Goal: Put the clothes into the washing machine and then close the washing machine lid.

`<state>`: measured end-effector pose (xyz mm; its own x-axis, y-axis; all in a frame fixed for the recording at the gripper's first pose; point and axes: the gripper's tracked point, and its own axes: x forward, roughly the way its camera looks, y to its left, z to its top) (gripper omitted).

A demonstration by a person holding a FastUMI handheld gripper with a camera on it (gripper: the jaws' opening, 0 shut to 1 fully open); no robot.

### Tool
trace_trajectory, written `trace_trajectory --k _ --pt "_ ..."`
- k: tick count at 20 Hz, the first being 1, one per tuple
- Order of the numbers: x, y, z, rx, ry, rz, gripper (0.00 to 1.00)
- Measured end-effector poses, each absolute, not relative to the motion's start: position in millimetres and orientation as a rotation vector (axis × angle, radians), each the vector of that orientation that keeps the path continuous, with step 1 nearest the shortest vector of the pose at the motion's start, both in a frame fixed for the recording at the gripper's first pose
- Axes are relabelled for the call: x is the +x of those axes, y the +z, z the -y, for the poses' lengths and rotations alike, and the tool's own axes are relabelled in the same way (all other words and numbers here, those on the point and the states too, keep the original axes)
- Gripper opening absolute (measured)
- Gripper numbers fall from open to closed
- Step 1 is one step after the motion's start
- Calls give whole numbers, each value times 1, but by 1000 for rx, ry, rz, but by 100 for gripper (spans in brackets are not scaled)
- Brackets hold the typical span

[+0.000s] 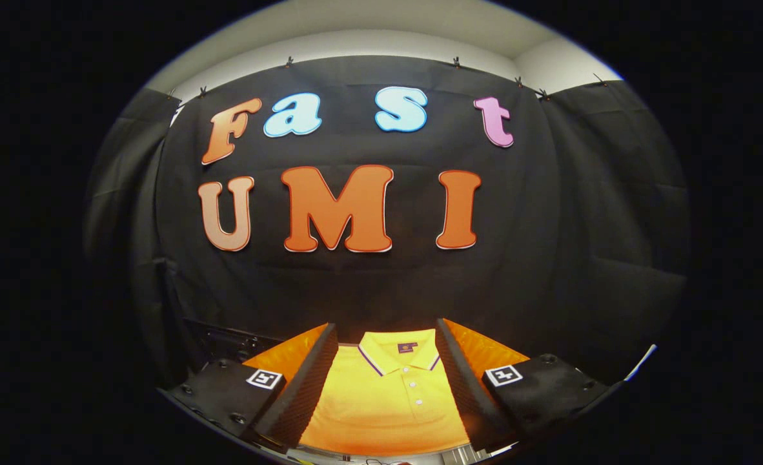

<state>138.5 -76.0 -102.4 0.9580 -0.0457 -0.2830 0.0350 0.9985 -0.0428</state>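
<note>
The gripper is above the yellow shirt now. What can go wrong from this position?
1. The gripper is open, with the yellow polo shirt lying flat between its fingers. On flat cloth, the fingers may pinch only a thin fold, so the shirt could slip out when lifted.
2. The collar and button placket lie between the fingers; closing on a button may give a poor hold.

A black cloth wall [549, 258] closes off the booth, hanging in soft folds and creases. Small clips [456, 62] pin its top edge along a pale wall [368, 48] behind it, and a light ceiling [356, 19] curves above that. More black cloth [123, 194] drapes down one side. The cloth is lit evenly, dimmer toward its lower part.
</note>
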Motion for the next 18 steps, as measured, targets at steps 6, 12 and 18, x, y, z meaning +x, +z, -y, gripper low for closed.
trace_trajectory --k 6,12,18 --pt "175 -168 93 -1 -33 -409 98" --pt "199 -214 104 0 -34 -497 99" --pt "211 -263 115 -3 -44 -633 99"
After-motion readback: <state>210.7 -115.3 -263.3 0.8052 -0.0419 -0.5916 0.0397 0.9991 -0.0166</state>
